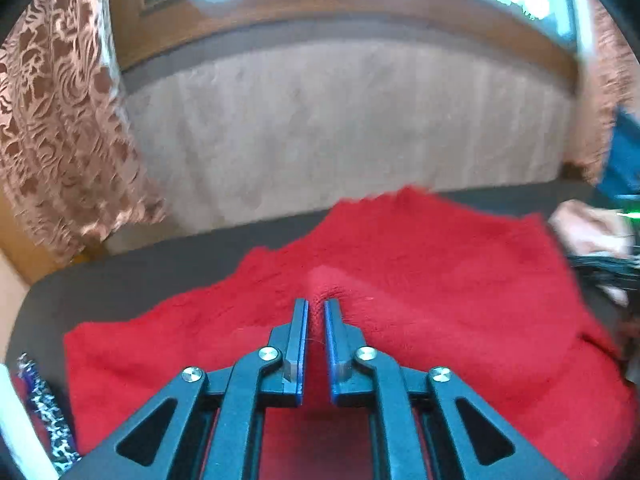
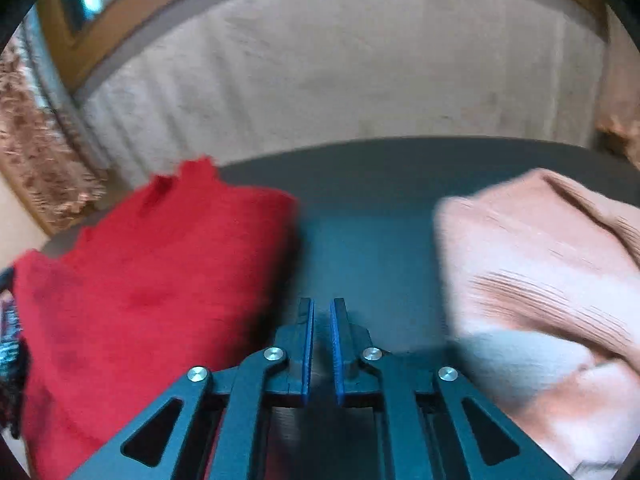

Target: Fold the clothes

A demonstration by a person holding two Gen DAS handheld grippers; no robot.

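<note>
A red fuzzy garment (image 1: pixel 420 272) lies spread on the dark table (image 1: pixel 120 280). My left gripper (image 1: pixel 316 304) is shut on it: the fabric puckers into a fold right at the fingertips and red shows in the narrow slit between the jaws. In the right wrist view the same red garment (image 2: pixel 152 280) lies at the left and a pink ribbed garment (image 2: pixel 540 280) at the right. My right gripper (image 2: pixel 322 304) hangs shut over the bare dark table (image 2: pixel 380 200) between them, holding nothing. The pink garment (image 1: pixel 588 228) also shows at the right edge of the left wrist view.
A beige panelled wall (image 1: pixel 340 128) runs behind the table under a wood-framed window. A brown patterned curtain (image 1: pixel 60 120) hangs at the left. A dark patterned item (image 1: pixel 44 408) lies at the table's near left corner. Something blue (image 1: pixel 624 152) shows at the far right.
</note>
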